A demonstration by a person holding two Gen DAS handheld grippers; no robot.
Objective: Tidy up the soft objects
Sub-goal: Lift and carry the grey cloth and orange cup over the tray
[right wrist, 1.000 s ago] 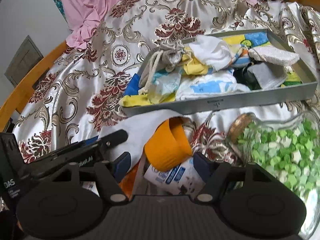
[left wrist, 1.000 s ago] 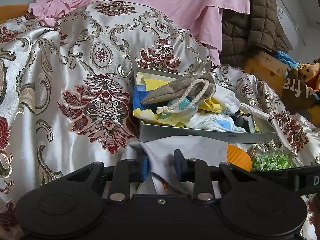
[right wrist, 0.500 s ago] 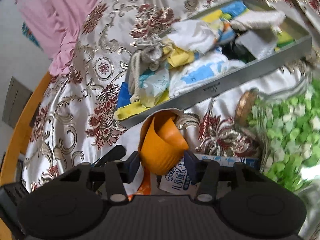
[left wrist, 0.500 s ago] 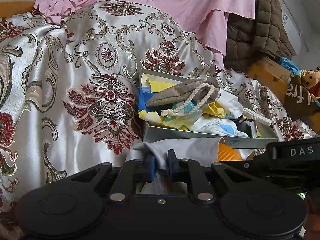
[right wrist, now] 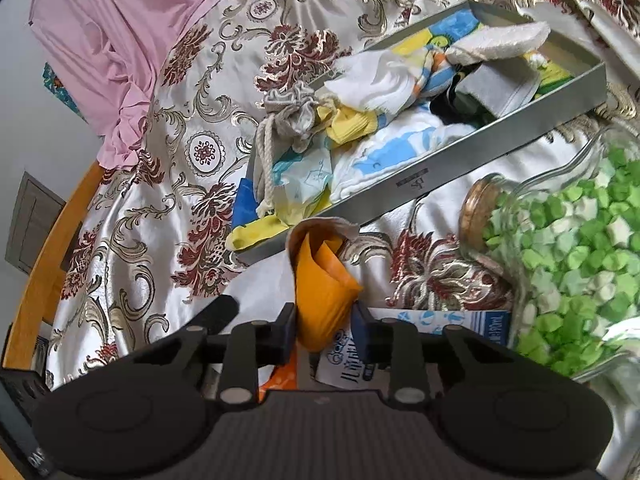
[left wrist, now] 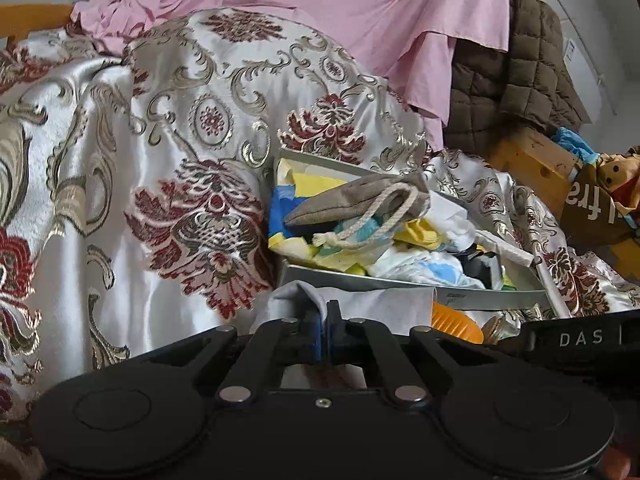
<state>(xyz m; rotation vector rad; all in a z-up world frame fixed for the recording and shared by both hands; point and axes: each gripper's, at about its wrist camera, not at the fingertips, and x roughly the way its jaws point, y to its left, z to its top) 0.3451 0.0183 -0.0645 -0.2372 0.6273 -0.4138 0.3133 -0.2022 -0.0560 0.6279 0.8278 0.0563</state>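
Note:
A grey metal tray point(left wrist: 460, 294) on the patterned bedspread holds several soft items: a grey drawstring pouch point(left wrist: 360, 202), white, yellow and blue cloths. It also shows in the right wrist view point(right wrist: 472, 152). In front of it lies a light grey cloth point(left wrist: 376, 302) wrapped round an orange cup point(right wrist: 324, 292). My left gripper point(left wrist: 323, 330) is shut on the grey cloth's near edge. My right gripper point(right wrist: 324, 334) is closed around the orange cup, its pads point(right wrist: 289, 330) touching the cup's sides.
A glass jar of green paper stars point(right wrist: 568, 256) lies on its side at the right. A small milk carton point(right wrist: 424, 344) lies under the cup. Pink sheet point(left wrist: 360, 12), brown quilted jacket point(left wrist: 516, 84) and a wooden frame point(left wrist: 528, 160) are behind the tray.
My left gripper has closed from open onto the grey cloth. My right gripper has moved in and narrowed around the orange cup, with the view tilting toward the tray.

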